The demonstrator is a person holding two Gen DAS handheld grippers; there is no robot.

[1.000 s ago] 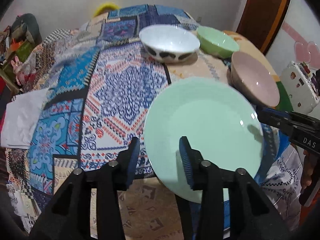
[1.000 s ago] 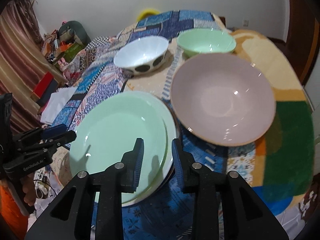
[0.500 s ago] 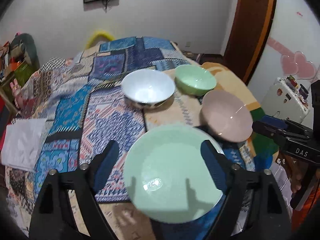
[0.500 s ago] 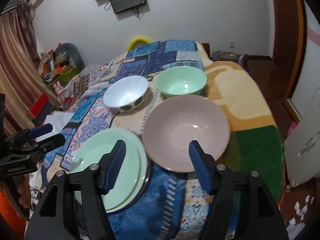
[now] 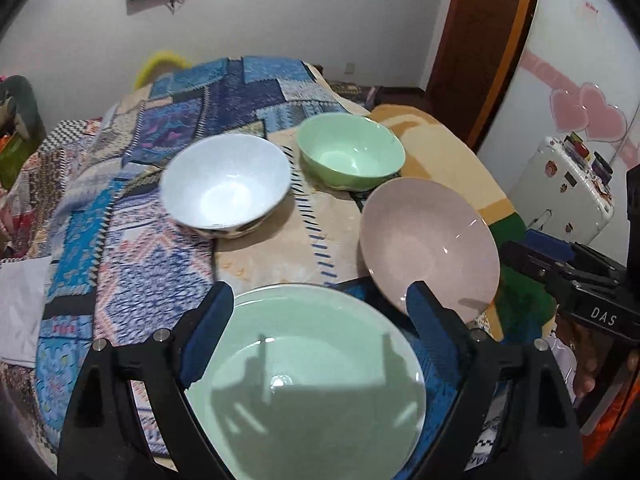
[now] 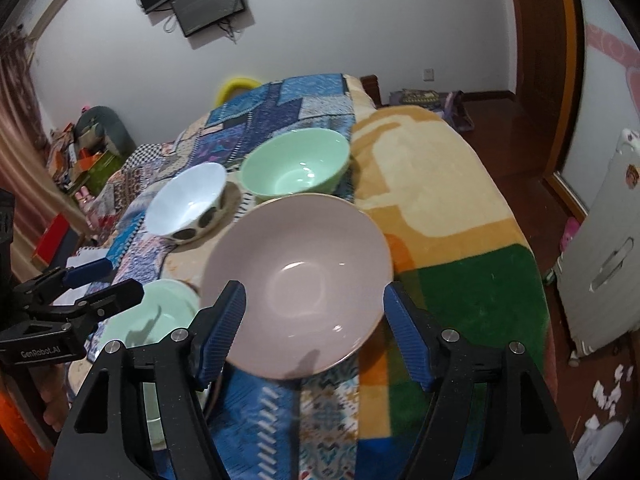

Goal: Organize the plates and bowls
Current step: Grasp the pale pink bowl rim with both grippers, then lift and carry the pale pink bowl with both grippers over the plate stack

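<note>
Patchwork quilt [image 5: 132, 216] in blues and creams covers the bed on which the crockery sits: a mint-green plate [image 5: 304, 384] at the near edge, seemingly stacked on a second plate whose rim barely shows, a wide pink bowl [image 6: 296, 284] just beside it, and, farther back, a white bowl [image 5: 226, 186] and a green bowl [image 5: 352, 156] standing side by side. All three bowls are empty. The left gripper [image 5: 316, 328] hovers over the green plate, its jaws having just swung wide, nothing pinched between them; the right gripper [image 6: 314, 332] frames the pink bowl, its jaws likewise freshly parted and empty. The plates appear dealt with, and the bowls look to be the next step: the right gripper would need to close on the pink bowl's near rim and lift it towards the other bowls for nesting
</note>
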